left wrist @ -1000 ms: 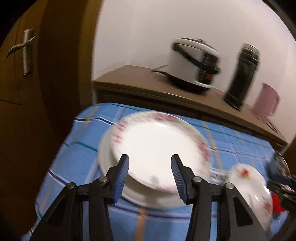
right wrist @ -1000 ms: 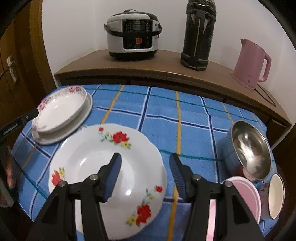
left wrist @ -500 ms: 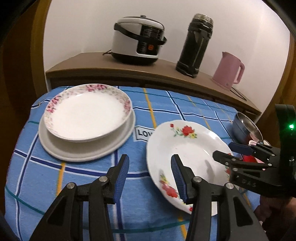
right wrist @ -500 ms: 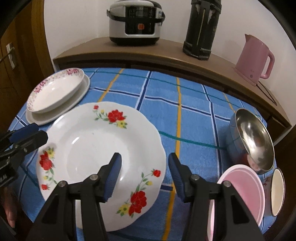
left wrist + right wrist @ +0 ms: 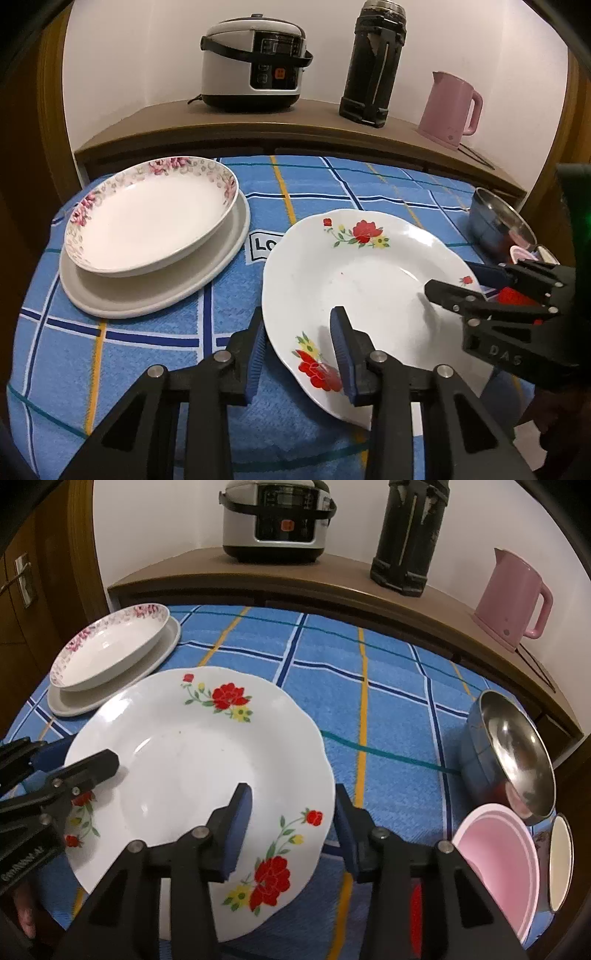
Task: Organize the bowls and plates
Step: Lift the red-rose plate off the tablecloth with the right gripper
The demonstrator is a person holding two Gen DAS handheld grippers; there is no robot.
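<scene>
The red-flowered plate (image 5: 199, 760) sits near the front of the table (image 5: 388, 716), on the blue checked cloth, and both grippers have it between them from opposite sides. The left gripper (image 5: 299, 354) straddles the plate's near-left rim: one jaw is outside and below the edge, the other over the white inside, next to the red bloom. Its jaws are spread, with the rim running through the gap but not yet pinched, as far as I can see. The right gripper (image 5: 291, 823) does the same at the near-right rim, one jaw over the plate's well and one outside the edge, also spread and not visibly pressing.

So the thing that matters is the rim. It already lies inside both gaps, and each pair of jaws stands across it, so closing should catch the edge rather than slide along it. Neither side is nearer; they look evenly matched for a two-handed lift.

The likely destination lies back and to the left, well apart from the flowered plate: a pink-rimmed shallow bowl (image 5: 147, 218) nested on a plain grey plate (image 5: 155, 291). Off to the right stand a steel bowl (image 5: 513, 749), a pink bowl (image 5: 498, 853) and a small white cup (image 5: 559, 864), close together
</scene>
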